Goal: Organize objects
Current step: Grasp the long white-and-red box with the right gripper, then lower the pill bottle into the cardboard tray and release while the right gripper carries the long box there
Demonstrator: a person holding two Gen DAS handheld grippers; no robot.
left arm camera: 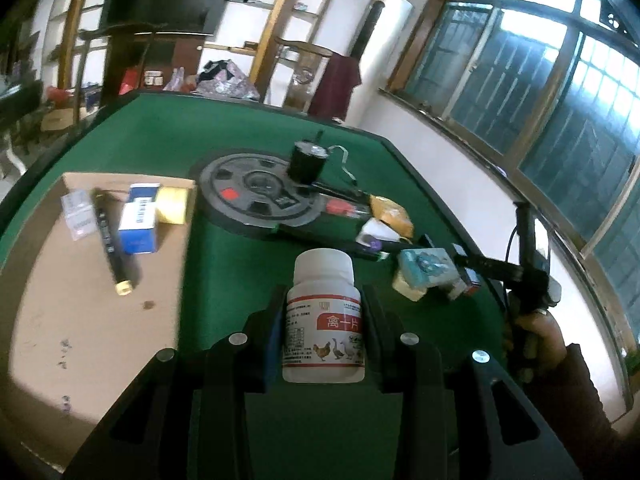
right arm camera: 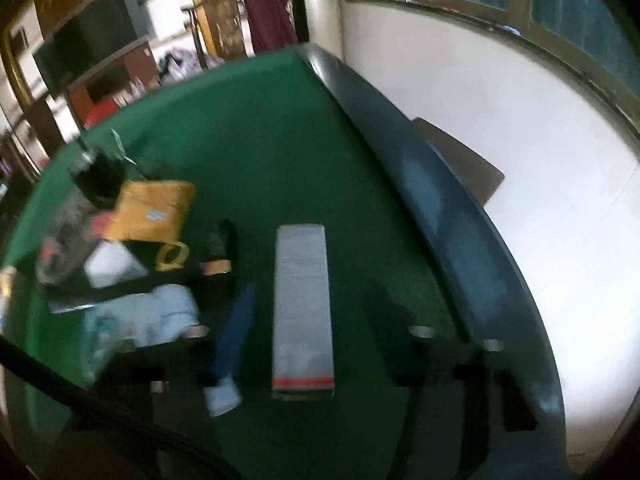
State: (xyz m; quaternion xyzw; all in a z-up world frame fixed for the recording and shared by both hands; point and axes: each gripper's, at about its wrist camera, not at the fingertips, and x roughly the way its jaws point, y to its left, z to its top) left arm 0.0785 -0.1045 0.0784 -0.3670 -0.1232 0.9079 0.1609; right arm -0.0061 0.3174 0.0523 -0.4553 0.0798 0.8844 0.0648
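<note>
My left gripper (left arm camera: 323, 312) is shut on a white pill bottle (left arm camera: 323, 320) with a red label, held above the green table (left arm camera: 224, 136). A cardboard sheet (left arm camera: 80, 300) at the left bears a blue-white box (left arm camera: 140, 220), a yellow box (left arm camera: 173, 205), a black pen (left arm camera: 110, 240) and a small clear box (left arm camera: 78, 212). My right gripper (right arm camera: 308, 320) is open around a long grey box (right arm camera: 303, 304) with a red band, lying on the table. The right gripper also shows in the left wrist view (left arm camera: 460, 270) at a pale blue packet (left arm camera: 426, 266).
A grey round disc (left arm camera: 256, 192) with a black cylinder (left arm camera: 306, 162) on it sits mid-table. A pile of small items lies to the right of it: a yellow pouch (right arm camera: 152, 210), a pale blue packet (right arm camera: 160, 316), a black tube (right arm camera: 218, 248). The table's dark rim (right arm camera: 440, 208) runs along a white wall.
</note>
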